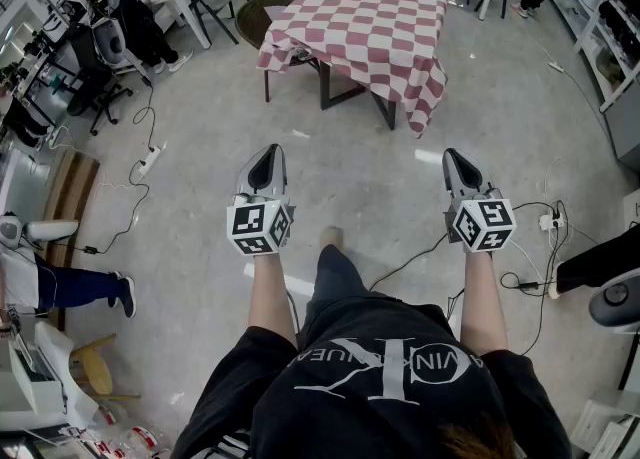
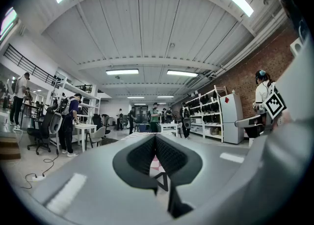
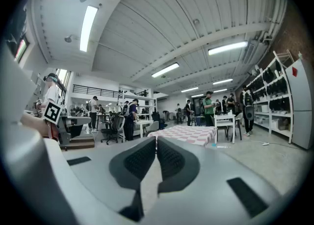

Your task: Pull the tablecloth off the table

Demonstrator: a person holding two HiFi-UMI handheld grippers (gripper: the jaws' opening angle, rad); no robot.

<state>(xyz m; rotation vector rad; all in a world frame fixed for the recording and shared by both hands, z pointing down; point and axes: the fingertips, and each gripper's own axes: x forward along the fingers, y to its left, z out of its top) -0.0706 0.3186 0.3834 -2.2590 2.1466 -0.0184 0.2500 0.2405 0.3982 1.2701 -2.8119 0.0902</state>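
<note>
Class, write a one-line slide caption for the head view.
Left tongs and right tongs, both shut and empty, point toward the checked tablecloth draped over its table.

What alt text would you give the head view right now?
A red-and-white checked tablecloth covers a table across the grey floor, well ahead of the person. Both arms are held forward, the left gripper and right gripper shut and empty.

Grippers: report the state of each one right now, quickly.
Left gripper: jaws closed, holding nothing.
Right gripper: jaws closed, holding nothing.
</note>
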